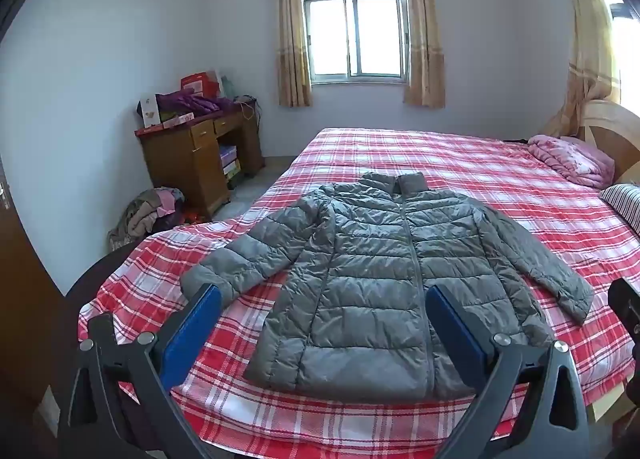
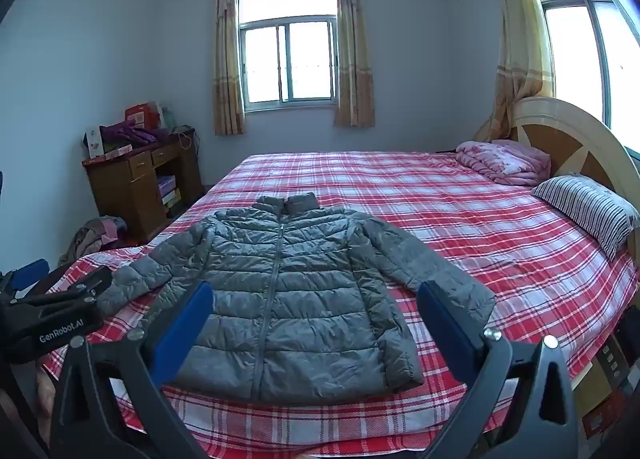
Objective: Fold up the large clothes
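Note:
A grey quilted puffer jacket (image 1: 380, 271) (image 2: 280, 291) lies flat and zipped on the red plaid bed (image 1: 480, 179) (image 2: 460, 227), collar away from me, both sleeves spread out to the sides. My left gripper (image 1: 322, 295) hovers above the near edge of the bed, open wide, its blue pads framing the jacket's left half with nothing between them. My right gripper (image 2: 314, 293) is likewise open wide and empty, held above the jacket's hem. The left gripper's body (image 2: 52, 319) shows at the left edge of the right wrist view.
A folded pink quilt (image 2: 504, 163) and a striped pillow (image 2: 588, 211) lie by the wooden headboard (image 2: 576, 139) at the right. A cluttered wooden desk (image 1: 200, 163) stands at the far left wall, with a heap of clothes (image 1: 148, 215) on the floor.

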A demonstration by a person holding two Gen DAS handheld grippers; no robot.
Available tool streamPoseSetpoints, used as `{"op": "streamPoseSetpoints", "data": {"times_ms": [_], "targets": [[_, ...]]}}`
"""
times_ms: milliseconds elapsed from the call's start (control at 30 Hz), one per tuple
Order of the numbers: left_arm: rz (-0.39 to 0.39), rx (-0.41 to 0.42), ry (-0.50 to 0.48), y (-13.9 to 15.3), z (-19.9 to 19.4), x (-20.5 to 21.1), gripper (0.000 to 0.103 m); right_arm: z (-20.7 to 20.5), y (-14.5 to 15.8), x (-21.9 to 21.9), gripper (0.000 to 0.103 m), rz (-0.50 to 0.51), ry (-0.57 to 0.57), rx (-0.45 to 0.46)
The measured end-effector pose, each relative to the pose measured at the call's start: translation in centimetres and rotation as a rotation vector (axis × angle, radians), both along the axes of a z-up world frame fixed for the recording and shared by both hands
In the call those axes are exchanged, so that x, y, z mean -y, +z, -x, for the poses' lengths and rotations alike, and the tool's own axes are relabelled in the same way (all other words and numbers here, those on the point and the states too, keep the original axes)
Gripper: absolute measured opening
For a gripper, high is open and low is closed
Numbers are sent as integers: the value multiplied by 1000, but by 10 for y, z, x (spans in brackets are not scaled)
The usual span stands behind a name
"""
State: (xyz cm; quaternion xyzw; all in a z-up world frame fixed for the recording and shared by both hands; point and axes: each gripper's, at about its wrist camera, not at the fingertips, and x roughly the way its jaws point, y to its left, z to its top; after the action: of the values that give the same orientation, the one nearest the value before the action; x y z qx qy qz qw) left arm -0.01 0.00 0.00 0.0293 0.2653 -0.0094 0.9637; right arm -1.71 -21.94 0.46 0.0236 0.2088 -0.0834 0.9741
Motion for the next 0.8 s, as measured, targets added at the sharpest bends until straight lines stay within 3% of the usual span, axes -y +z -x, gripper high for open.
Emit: {"op": "streamPoseSetpoints", "data": {"times_ms": [800], "targets": [[4,1,35,5,0,-8,102,-3,-5,-1,103,-14,4,-15]]}}
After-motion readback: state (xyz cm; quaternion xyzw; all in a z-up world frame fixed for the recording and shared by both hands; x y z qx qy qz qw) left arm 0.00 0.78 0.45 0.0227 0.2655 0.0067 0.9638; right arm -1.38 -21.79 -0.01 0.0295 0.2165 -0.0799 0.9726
